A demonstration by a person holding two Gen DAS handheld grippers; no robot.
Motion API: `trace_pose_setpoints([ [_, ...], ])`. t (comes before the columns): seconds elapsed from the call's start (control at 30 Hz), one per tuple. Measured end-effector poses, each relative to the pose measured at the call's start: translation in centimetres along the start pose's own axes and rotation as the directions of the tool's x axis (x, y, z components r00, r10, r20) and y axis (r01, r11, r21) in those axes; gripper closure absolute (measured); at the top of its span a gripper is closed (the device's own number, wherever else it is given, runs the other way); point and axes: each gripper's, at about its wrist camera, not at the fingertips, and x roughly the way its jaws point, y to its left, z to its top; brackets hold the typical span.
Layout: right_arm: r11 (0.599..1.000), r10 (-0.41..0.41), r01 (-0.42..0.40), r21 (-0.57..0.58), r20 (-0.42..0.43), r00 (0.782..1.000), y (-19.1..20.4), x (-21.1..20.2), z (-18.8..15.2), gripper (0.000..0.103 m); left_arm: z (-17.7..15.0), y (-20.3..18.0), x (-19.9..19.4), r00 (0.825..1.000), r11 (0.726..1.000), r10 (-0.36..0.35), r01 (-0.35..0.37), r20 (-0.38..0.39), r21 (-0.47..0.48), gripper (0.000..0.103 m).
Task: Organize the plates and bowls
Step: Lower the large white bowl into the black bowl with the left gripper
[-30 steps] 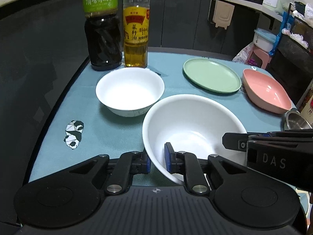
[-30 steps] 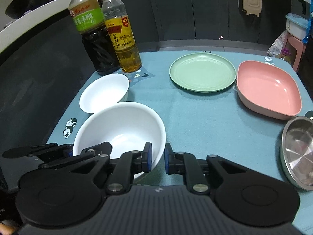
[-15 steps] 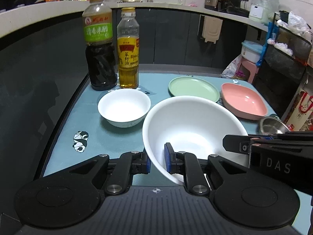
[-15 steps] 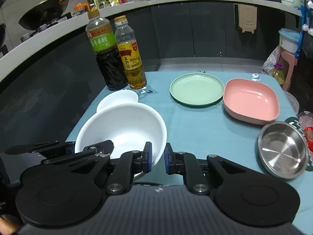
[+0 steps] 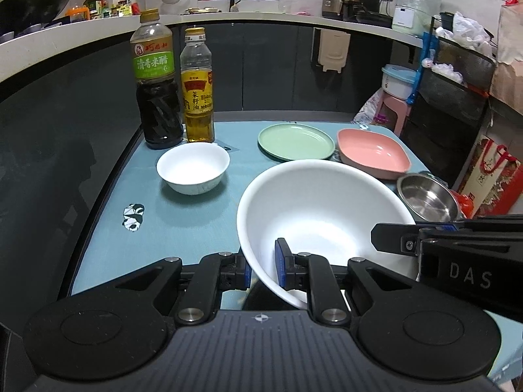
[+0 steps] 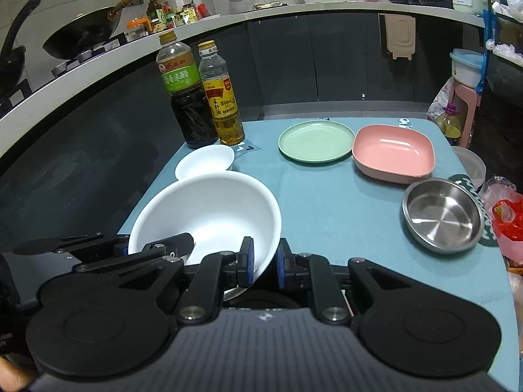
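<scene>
While we hold the large white bowl [image 5: 323,209] tilted above the counter [image 6: 327,202], our left claw [image 5: 263,269] stays clenched on its near rim and our right claw [image 6: 263,264], its jaws opening, still straddles the opposite rim. It is empty, like the small white bowl [image 5: 193,167], green plate [image 6: 316,141], pink dish [image 6: 394,153] and steel bowl [image 6: 443,217]. Two bottles [image 5: 176,88] stand behind, partly full.
</scene>
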Motion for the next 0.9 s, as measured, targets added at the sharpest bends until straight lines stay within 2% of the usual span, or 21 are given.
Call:
trace_pose_setpoints([
  [0.5,1.0,-0.026,0.026,0.012,-0.029,0.999,-0.3,-1.9,-3.7,0.085,-3.4,-1.6,-1.5,0.998,0.999,-0.023,0.025,-0.052,0.038,0.089],
  [0.9,0.998,-0.069,0.07,0.004,-0.07,0.995,-0.6,-1.0,-5.6,0.085,-5.0,-2.5,-0.1,0.994,0.998,-0.02,0.027,-0.109,0.059,0.088],
])
